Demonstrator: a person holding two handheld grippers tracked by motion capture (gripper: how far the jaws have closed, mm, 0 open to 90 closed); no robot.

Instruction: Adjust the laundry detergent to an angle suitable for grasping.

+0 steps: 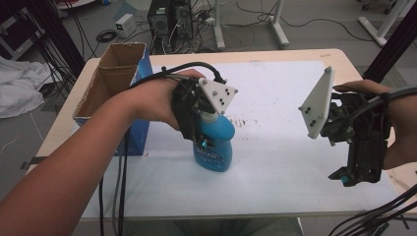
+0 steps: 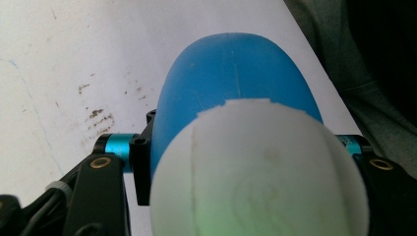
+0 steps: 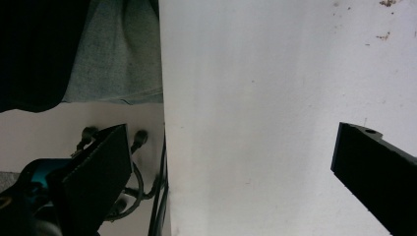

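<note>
Cardboard box (image 1: 115,73) just left of blue bottle (image 1: 216,142); both on white sheet (image 1: 275,162).

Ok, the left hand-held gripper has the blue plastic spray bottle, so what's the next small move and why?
Probably lift it straight up. The left hand-held gripper is clamped on the blue plastic spray bottle, which stands upright on the white table mat beside the open brown cardboard box. The right hand-held gripper waits open, apart.

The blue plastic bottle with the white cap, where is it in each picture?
High view: the blue plastic bottle with the white cap stands at centre-left on the white table cover, gripped by the left tongs.
Left gripper view: it sits mid-frame, cap nearest.
Right gripper view: not in it.
Shared landmark: the brown stains on the cover.
</note>
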